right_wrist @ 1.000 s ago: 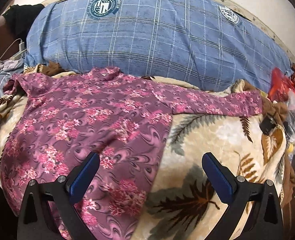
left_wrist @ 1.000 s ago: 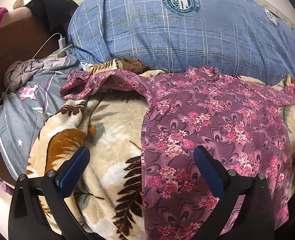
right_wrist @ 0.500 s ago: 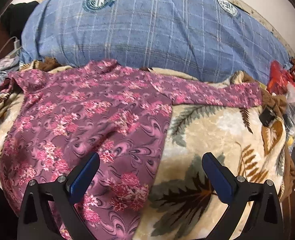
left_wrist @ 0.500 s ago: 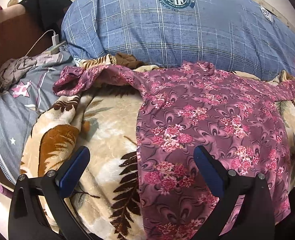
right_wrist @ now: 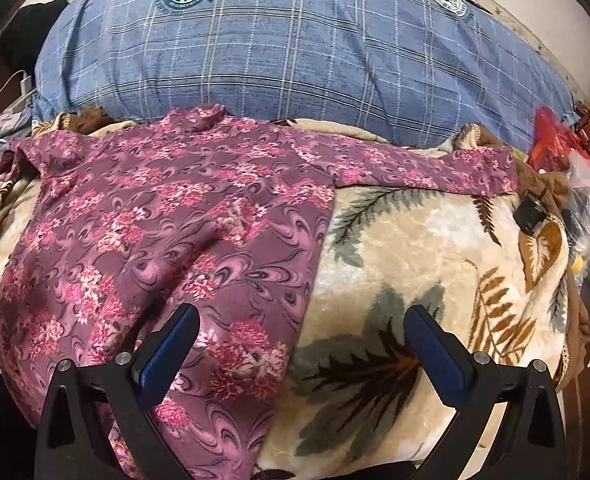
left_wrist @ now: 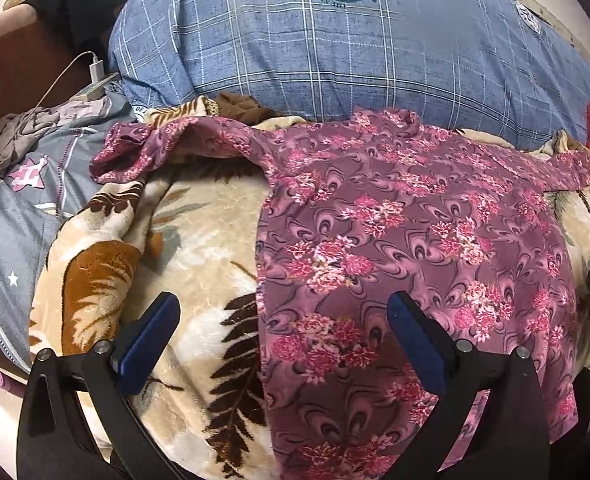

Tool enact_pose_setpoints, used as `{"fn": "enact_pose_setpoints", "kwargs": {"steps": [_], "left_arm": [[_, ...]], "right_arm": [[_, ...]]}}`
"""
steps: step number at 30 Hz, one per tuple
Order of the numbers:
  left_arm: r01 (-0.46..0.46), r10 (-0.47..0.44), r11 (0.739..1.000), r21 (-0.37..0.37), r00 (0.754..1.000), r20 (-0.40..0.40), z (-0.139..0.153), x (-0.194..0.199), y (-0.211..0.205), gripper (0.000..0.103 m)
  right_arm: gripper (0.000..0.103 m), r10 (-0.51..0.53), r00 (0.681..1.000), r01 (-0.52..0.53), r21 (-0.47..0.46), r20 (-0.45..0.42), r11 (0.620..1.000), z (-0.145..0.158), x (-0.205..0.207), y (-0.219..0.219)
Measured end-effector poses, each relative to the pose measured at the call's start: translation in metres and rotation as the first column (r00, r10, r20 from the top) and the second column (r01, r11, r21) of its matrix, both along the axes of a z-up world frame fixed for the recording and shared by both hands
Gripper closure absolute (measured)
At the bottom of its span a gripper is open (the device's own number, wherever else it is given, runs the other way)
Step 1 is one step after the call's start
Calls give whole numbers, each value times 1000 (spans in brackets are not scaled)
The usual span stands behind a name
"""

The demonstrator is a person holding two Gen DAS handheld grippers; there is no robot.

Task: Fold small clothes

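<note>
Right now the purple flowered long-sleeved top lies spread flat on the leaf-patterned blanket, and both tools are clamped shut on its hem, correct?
Not quite. The purple flowered long-sleeved top does lie spread on the leaf-patterned blanket, but both wrist views show the left tool and right tool wide open, holding nothing.

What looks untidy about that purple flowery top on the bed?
The floral top lies mostly flat on the leaf-print blanket, but its left sleeve is bunched and curled, while the right sleeve lies straight.
</note>
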State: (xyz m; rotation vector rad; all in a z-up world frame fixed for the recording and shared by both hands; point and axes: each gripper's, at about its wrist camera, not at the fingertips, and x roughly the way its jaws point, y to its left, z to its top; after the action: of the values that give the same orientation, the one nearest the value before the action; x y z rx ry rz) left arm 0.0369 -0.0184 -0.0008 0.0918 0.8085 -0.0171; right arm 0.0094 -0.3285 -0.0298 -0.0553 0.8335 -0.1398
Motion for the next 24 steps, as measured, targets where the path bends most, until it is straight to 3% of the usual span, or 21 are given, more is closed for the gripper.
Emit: {"fn": "enact_pose_setpoints", "kwargs": {"steps": [16,24], "left_arm": [[29,-28,1000,13,999,-35,-4,1,-9,0],[14,-17,999,-32,997,-74,-8,7,0,0]], "right_arm": [[1,-6,1000,5,45,23,999,-6,-4,-7],[2,-8,1000,6,68,30,998,-5,-9,-16]]}}
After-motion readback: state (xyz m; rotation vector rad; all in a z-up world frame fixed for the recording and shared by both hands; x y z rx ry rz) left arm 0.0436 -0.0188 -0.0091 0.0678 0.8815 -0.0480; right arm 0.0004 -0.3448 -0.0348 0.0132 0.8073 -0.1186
